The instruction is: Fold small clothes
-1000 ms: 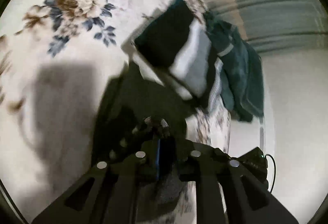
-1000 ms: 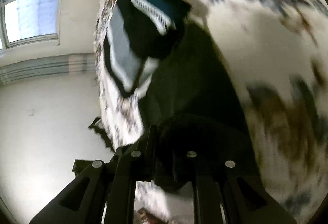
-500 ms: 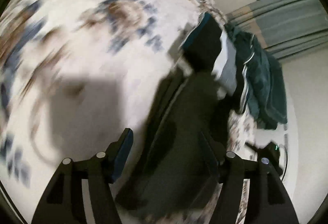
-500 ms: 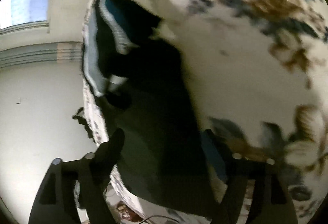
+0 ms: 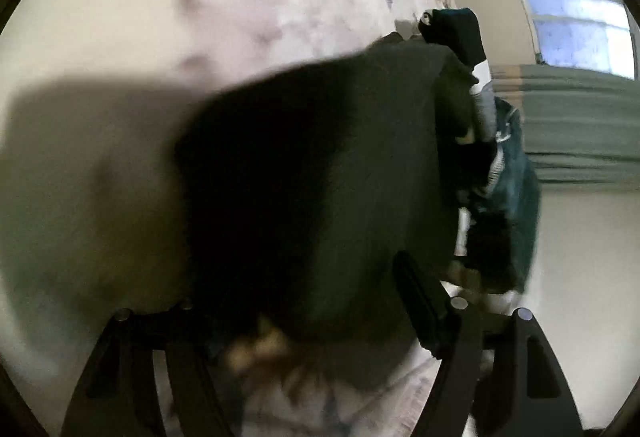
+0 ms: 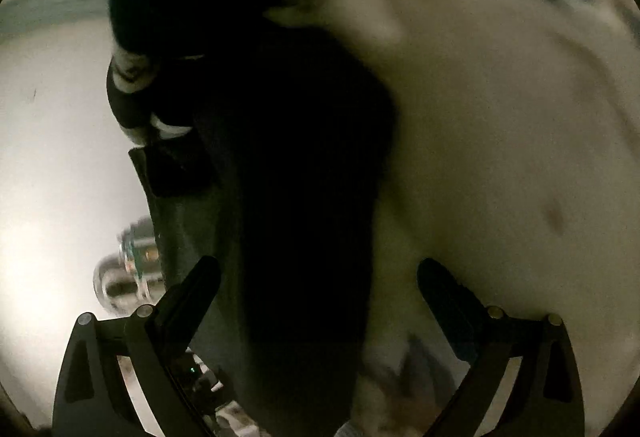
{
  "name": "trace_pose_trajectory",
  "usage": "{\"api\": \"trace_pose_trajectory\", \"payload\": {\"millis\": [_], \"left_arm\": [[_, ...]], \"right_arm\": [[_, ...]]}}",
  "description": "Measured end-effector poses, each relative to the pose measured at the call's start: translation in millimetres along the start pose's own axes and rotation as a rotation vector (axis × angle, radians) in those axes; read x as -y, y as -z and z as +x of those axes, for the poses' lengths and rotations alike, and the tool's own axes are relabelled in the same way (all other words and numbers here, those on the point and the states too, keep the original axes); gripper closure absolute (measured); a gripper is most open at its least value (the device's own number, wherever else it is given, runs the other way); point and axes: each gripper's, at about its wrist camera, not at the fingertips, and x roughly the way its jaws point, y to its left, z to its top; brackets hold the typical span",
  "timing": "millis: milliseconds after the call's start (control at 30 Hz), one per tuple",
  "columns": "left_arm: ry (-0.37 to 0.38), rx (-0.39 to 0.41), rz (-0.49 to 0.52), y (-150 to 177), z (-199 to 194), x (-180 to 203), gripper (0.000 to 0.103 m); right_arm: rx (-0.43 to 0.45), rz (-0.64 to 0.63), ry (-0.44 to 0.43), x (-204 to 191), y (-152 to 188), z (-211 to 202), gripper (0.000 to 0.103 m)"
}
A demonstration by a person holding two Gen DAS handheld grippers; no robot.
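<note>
A dark garment [image 5: 320, 165] lies flat on the floral bedcover [image 5: 160, 17], filling the middle of both wrist views. My left gripper [image 5: 304, 305] hovers close over its near edge. Its jaws are opening, the cloth lies under the gap, and no pad presses on it. My right gripper [image 6: 320, 277] sits low over the same dark garment [image 6: 304, 197], its jaws also opening wide, with the cloth beneath them untouched. Both views are blurred.
A stack of folded dark and white clothes [image 5: 460, 33] lies beyond the garment, with a crumpled teal garment [image 5: 516, 197] beside it at the bed's edge. A window [image 5: 572, 17] and grey curtain [image 5: 580, 125] stand behind. A shiny object [image 6: 124, 269] shows past the edge.
Both grippers were shut on the dark garment a second ago. They have let it go, spread their jaws and dropped lower over it. The garment now lies spread on the cover.
</note>
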Motion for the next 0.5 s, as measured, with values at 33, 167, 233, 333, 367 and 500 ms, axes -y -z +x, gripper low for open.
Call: {"api": "trace_pose_trajectory", "payload": {"millis": [33, 167, 233, 333, 367, 500], "left_arm": [[-0.013, 0.028, 0.005, 0.6, 1.6, 2.3, 0.033], [-0.058, 0.152, -0.023, 0.8, 7.2, 16.6, 0.051], [-0.043, 0.15, -0.004, -5.7, 6.4, 20.7, 0.073], [-0.006, 0.128, 0.003, -14.8, -7.3, 25.4, 0.079], [0.01, 0.124, 0.001, -17.2, -14.9, 29.4, 0.081], [-0.016, 0.101, 0.134, -35.9, -49.3, 68.1, 0.083]], "right_arm": [[-0.006, -0.011, -0.024, -2.6, -6.3, 4.3, 0.001], [-0.003, 0.011, -0.086, -4.5, -22.2, 15.3, 0.004], [0.021, 0.005, -0.072, -8.7, -21.7, 15.8, 0.035], [0.045, 0.018, -0.006, -10.1, -12.9, 17.0, 0.075], [0.064, 0.037, -0.014, -9.3, -7.7, 13.8, 0.078], [0.153, 0.107, -0.018, -14.1, 39.1, -13.0, 0.08]]}}
